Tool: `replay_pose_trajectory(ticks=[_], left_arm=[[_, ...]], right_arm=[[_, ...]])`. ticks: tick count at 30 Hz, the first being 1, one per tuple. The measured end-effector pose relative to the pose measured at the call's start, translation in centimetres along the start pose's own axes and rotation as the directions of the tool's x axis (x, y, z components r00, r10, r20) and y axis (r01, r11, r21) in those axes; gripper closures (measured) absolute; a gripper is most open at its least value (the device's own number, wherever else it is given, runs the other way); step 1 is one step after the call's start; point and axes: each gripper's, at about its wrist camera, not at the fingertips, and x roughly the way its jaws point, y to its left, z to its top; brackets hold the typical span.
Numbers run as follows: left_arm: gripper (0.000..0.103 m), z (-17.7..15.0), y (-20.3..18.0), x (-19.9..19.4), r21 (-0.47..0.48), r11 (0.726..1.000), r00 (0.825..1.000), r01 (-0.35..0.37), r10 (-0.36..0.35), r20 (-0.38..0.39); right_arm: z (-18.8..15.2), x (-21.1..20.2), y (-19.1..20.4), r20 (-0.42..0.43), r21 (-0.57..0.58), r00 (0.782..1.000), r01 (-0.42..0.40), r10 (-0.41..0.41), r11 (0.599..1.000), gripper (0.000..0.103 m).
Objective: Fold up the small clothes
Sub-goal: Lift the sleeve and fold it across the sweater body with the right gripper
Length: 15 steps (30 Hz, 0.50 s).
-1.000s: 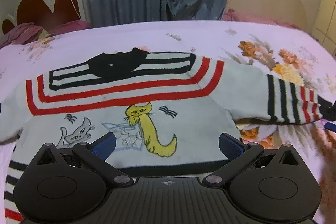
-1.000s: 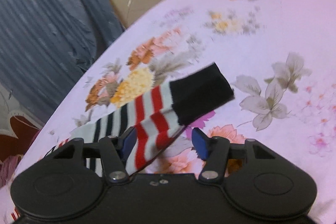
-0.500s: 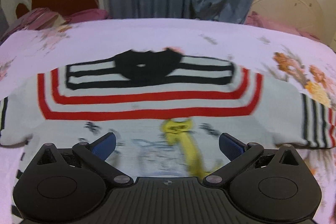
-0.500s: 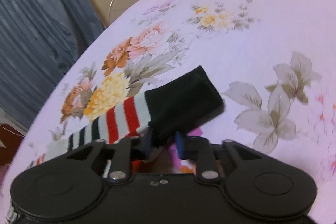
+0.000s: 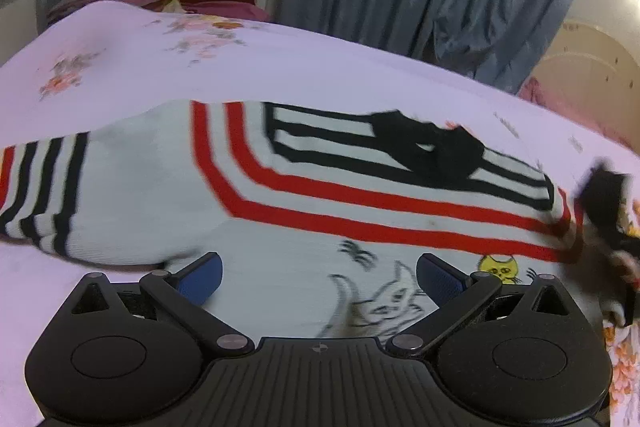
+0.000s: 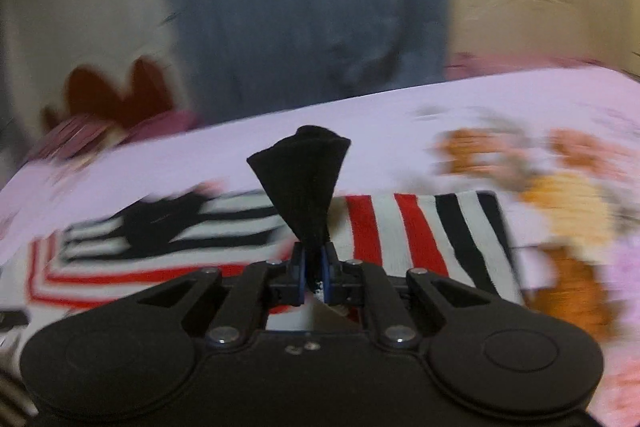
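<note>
Knitted white wool, banded in red and black, lay front-up on the floral bed sheet (image 5: 280,67): a child's sweater (image 5: 280,219) with cartoon cats across the chest and a black collar (image 5: 432,151). The right tongs (image 6: 314,269) were clamped shut on the black cuff (image 6: 302,179) of the right sleeve (image 6: 424,235), pinching it low so the cuff fanned upward above the blue pads; the sleeve appeared doubled back toward the body, probably so it could be laid across the chest as the first fold. The left tongs (image 5: 318,277) stood wide open with nothing between them, hovering low over the cat print near the sweater's hem, likely ready to pin the cloth or reach for the left sleeve (image 5: 44,195), which lay stretched out flat on the sheet. Motion blur in the right wrist view left the sleeve's exact resting line uncertain.
</note>
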Motion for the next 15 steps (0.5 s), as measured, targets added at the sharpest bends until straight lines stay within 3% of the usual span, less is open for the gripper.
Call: replay_pose_trajectory(ticks=[4,8,10,12,15], left_arm=[[0.0,-0.4,2.6,0.0,-0.019,1.0,1.0,0.007,-0.007,-0.004],[0.0,-0.6,3.9,0.3,-0.029,0.999,0.999,0.044,-0.045,-0.011],[0.0,-0.5,3.8,0.4,-0.028,0.997,0.997,0.077,-0.077,-0.012],[0.0,-0.3,3.1,0.8,-0.021,0.993,0.993,0.12,-0.12,-0.006],[0.001,0.1,1.2,1.8,-0.011,0.975,0.975,0.221,-0.221,-0.012]], right_arm=[[-1.1,2.4,7.3,-0.086,-0.101,0.992,-0.106,0.097,0.989,0.095],[-3.9,5.3,11.5,-0.21,-0.174,0.972,-0.141,0.104,0.975,0.094],[-4.5,5.0,12.2,-0.201,-0.204,0.974,-0.142,0.101,0.969,0.088],[-4.1,4.2,11.9,-0.192,-0.187,0.974,-0.16,0.124,0.969,0.071],[-2.9,1.6,9.6,-0.112,-0.118,0.984,-0.152,0.139,0.981,0.072]])
